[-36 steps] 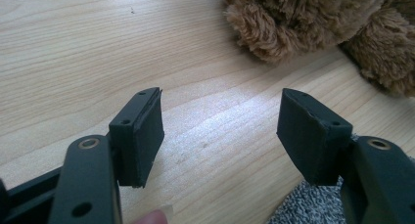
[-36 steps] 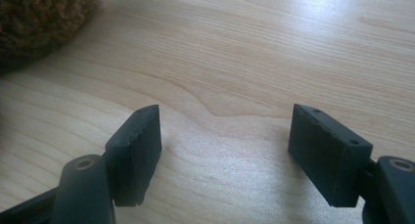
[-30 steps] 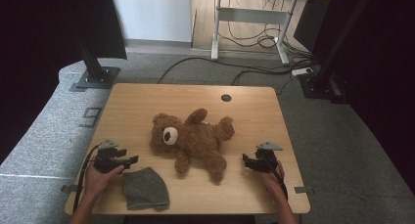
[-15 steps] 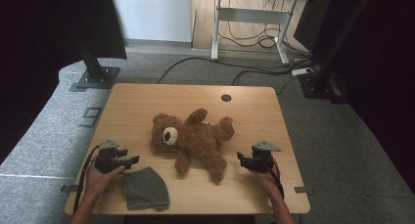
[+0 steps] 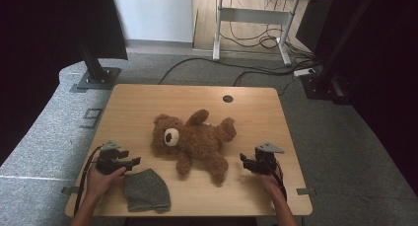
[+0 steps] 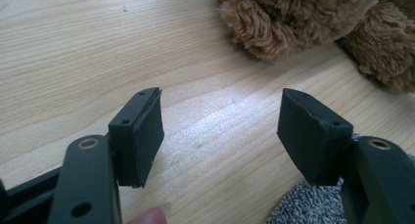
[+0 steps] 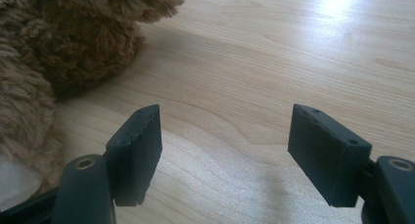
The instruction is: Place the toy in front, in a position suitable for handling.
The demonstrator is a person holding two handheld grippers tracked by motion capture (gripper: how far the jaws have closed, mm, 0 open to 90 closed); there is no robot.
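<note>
While the left claw (image 5: 132, 162) has stayed put at lower left beside the grey cloth (image 5: 146, 189), the right claw (image 5: 245, 161) has edged toward the teddy bear (image 5: 194, 139) mid-tabletop (image 5: 133, 102); both gape wide, empty, so grasping looks imminent.

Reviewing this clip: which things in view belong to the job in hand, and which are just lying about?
Part of the job:
- teddy bear, lying mid-table between the grippers
- grey knit hat, beside the left gripper
- right gripper; both grippers open, holding nothing

Just lying about:
- desk frame behind the table
- floor cables
- black stand base
</note>
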